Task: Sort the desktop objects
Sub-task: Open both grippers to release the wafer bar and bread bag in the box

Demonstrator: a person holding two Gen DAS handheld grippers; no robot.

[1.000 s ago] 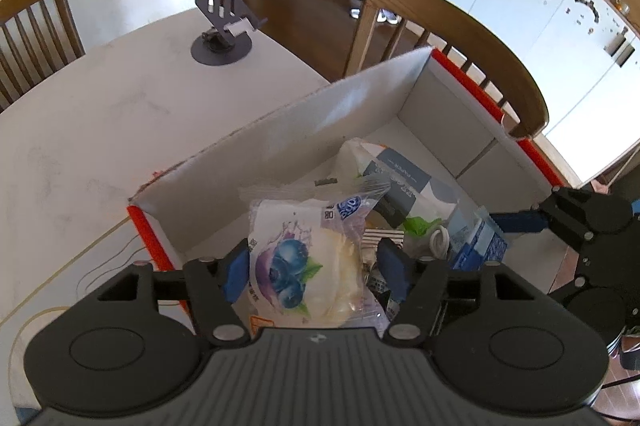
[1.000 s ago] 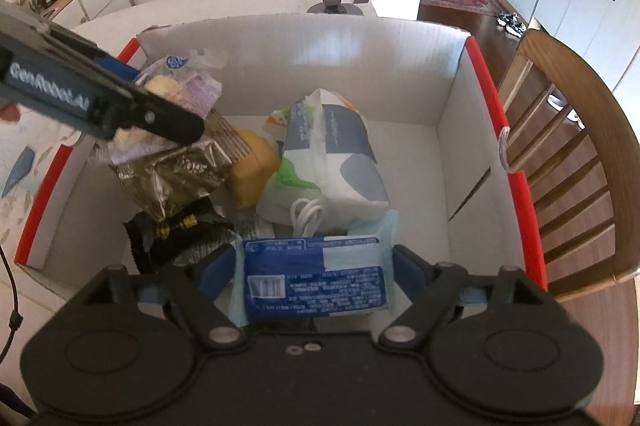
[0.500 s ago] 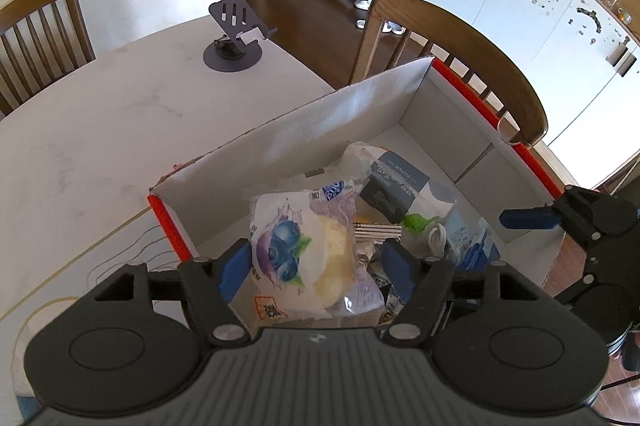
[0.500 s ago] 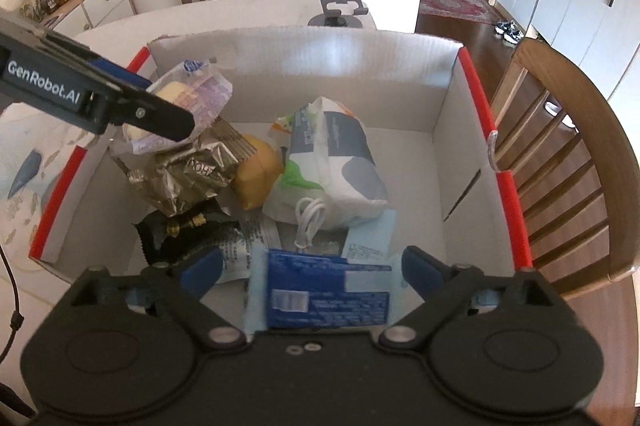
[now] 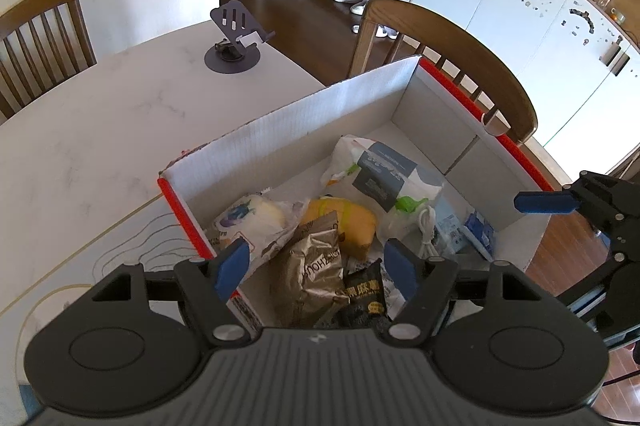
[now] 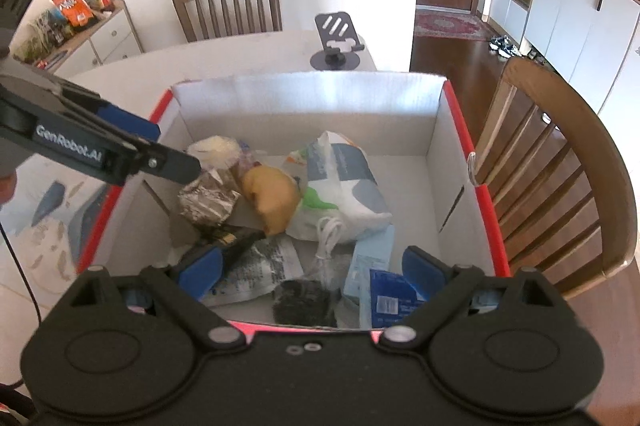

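A white cardboard box with red rims [image 5: 304,110] [image 6: 308,94] stands on the table and holds several items. The blueberry bread packet [image 5: 250,220] [image 6: 214,148] lies in its left corner. The blue tissue pack [image 6: 386,300] [image 5: 478,232] lies at the near right. A brown foil packet [image 5: 316,274], a yellow bun [image 6: 270,196] and a white and grey wipes pack [image 6: 340,186] lie between them. My left gripper [image 5: 316,262] is open and empty above the box. My right gripper [image 6: 312,270] is open and empty above the near rim.
A dark phone stand [image 5: 234,42] [image 6: 336,42] sits on the white table [image 5: 80,130] beyond the box. Wooden chairs [image 5: 448,54] [image 6: 560,178] stand right of the box and at the far side [image 6: 228,6]. A white charging cable [image 6: 328,238] lies in the box.
The left gripper opened and let the blueberry bread packet drop into the box. The right gripper opened and released the blue tissue pack. Both grippers pulled back and up.
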